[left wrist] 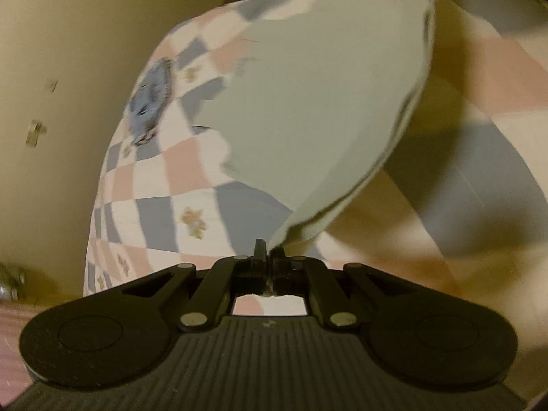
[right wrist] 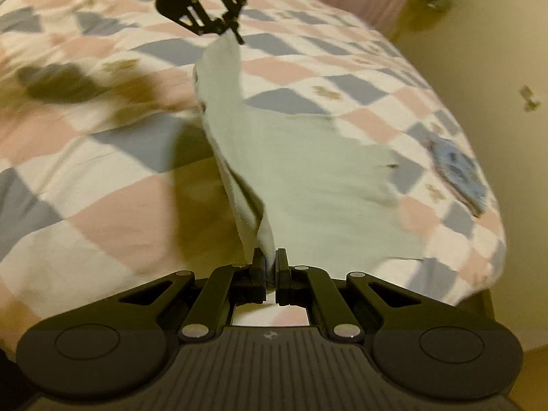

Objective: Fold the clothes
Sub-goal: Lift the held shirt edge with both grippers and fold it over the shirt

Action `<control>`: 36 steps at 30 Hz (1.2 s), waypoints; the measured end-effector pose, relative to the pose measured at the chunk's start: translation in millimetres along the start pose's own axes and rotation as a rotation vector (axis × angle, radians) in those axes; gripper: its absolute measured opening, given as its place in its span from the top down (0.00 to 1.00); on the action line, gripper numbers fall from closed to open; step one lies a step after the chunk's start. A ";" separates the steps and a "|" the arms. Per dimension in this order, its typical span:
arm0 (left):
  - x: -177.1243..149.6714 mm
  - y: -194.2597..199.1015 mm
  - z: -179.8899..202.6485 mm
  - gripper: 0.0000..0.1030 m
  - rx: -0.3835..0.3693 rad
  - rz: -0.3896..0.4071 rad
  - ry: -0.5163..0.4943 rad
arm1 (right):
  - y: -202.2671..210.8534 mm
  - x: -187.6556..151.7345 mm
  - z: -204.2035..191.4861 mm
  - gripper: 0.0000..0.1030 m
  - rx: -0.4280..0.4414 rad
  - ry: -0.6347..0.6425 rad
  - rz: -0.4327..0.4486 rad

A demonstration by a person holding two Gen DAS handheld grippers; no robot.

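A pale green garment [left wrist: 308, 113] hangs stretched in the air above the bed, held by both grippers. My left gripper [left wrist: 269, 257] is shut on one corner of it, and the cloth fans up and away from the jaws. My right gripper [right wrist: 270, 260] is shut on the opposite end of the pale green garment [right wrist: 308, 178], which drapes down to the right. In the right wrist view the left gripper [right wrist: 233, 32] shows at the top, pinching the far tip of the cloth. The images are blurred by motion.
Under the garment lies a bed with a pink, blue and white checked quilt [right wrist: 102, 178]. A small blue folded cloth [right wrist: 457, 167] rests near the bed's edge, also seen as the blue cloth [left wrist: 150, 102]. Yellowish floor [left wrist: 51, 137] lies beyond the edge.
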State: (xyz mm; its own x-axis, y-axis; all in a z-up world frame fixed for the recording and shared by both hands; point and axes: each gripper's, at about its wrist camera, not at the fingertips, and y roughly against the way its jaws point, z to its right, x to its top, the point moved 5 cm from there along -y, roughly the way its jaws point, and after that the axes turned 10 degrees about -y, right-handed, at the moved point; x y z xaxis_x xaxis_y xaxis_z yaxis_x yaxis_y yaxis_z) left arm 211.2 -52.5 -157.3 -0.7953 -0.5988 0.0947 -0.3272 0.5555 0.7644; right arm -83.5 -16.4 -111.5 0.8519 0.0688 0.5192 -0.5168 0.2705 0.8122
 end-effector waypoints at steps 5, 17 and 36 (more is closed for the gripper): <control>26.5 -8.4 -61.0 0.98 -0.031 -0.014 0.111 | 4.9 5.1 61.0 0.98 -0.033 -0.105 -0.005; 71.3 -124.9 -174.7 0.98 -0.163 -0.089 0.201 | -90.0 11.1 224.6 0.98 0.060 -0.344 -0.056; 74.1 -309.0 -217.0 0.98 -0.465 -0.115 0.261 | -232.2 -14.4 334.8 0.97 0.215 -0.592 -0.255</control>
State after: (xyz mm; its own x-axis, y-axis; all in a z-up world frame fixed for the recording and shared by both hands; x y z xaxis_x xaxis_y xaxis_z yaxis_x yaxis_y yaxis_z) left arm 364.1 -393.7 -248.2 -0.5954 -0.7968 0.1032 -0.0974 0.1991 0.9751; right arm -4.1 -401.7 -218.5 0.7911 -0.5254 0.3133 -0.3636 0.0080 0.9315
